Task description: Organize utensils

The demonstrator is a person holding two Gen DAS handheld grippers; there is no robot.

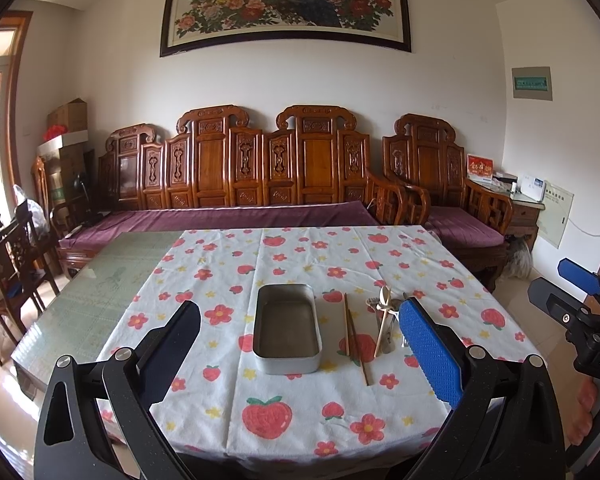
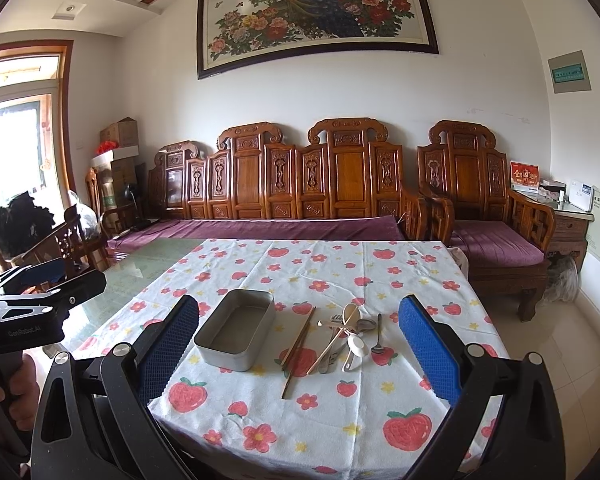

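An empty metal tin (image 1: 287,330) (image 2: 236,328) sits on the strawberry tablecloth (image 1: 300,264) (image 2: 340,420). Right of it lie a pair of chopsticks (image 1: 354,338) (image 2: 298,346), then a pile of utensils (image 1: 386,324) (image 2: 350,336): wooden spoons, metal spoons, a fork and a white ceramic spoon (image 2: 356,350). My left gripper (image 1: 308,352) is open and empty, held above the near table edge in front of the tin. My right gripper (image 2: 300,352) is open and empty, facing the chopsticks and pile; it also shows in the left wrist view (image 1: 572,292).
The cloth covers the right part of a glass-topped table (image 1: 100,288) (image 2: 140,276). A carved wooden sofa (image 1: 240,184) with purple cushions and an armchair (image 2: 488,216) stand behind the table. Wooden chairs (image 1: 16,264) stand at the left. The left gripper shows at the left of the right wrist view (image 2: 40,284).
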